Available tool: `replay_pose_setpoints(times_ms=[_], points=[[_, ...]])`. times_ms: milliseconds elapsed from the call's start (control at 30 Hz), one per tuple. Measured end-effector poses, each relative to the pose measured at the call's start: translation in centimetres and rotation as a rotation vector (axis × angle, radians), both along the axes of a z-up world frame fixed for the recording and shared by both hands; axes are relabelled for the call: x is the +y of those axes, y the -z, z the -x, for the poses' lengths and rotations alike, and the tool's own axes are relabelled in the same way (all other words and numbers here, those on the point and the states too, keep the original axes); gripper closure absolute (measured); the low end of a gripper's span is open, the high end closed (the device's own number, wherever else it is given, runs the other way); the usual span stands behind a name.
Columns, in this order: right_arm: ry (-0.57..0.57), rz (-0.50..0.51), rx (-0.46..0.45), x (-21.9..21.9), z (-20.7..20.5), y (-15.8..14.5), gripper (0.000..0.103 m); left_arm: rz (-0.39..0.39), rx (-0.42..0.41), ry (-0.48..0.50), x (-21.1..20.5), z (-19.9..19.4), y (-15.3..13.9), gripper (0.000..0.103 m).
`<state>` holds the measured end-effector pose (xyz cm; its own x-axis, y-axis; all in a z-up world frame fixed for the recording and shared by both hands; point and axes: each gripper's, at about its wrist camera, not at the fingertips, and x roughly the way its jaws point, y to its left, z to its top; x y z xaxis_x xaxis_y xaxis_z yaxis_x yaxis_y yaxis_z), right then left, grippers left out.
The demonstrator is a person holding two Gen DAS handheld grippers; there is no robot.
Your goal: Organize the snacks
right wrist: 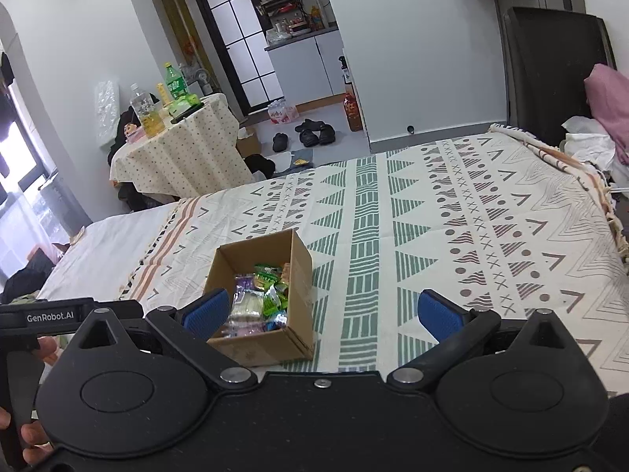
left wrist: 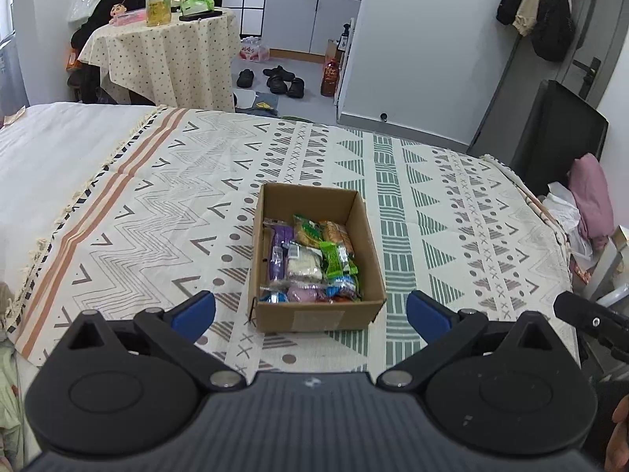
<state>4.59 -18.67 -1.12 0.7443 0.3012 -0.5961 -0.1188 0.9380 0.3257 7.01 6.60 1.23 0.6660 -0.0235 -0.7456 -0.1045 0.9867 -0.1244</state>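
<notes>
The cardboard box (left wrist: 314,316) of snacks (left wrist: 310,259) sits on the bed (left wrist: 432,204), long axis running away; left tongs (left wrist: 310,310) and right tongs (right wrist: 322,312) released, empty.

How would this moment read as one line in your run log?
left gripper: open, empty | right gripper: open, empty | snacks: in cardboard box on bed

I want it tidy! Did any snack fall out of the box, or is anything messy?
Nothing stands out. The snacks all lie inside the cardboard box, which sits upright on the patterned blanket, with none spilled around it.
</notes>
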Motion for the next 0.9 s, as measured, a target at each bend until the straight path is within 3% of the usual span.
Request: replay_pose_setpoints(times_ms=[467, 700, 900], points=[[-0.010, 0.014, -0.033, -0.8, 4.4, -1.3, 0.000, -0.047, -0.066, 0.056, -0.8, 4.8, -2.1, 0.000], [0.030, 0.106, -0.063, -0.1, 5.8, -1.7, 0.000, -0.046, -0.078, 0.072, -0.6, 6.5, -2.4, 0.000], [0.018, 0.084, -0.079, 0.1, 6.2, -2.0, 0.000, -0.063, -0.074, 0.071, -0.5, 7.2, -2.1, 0.000]])
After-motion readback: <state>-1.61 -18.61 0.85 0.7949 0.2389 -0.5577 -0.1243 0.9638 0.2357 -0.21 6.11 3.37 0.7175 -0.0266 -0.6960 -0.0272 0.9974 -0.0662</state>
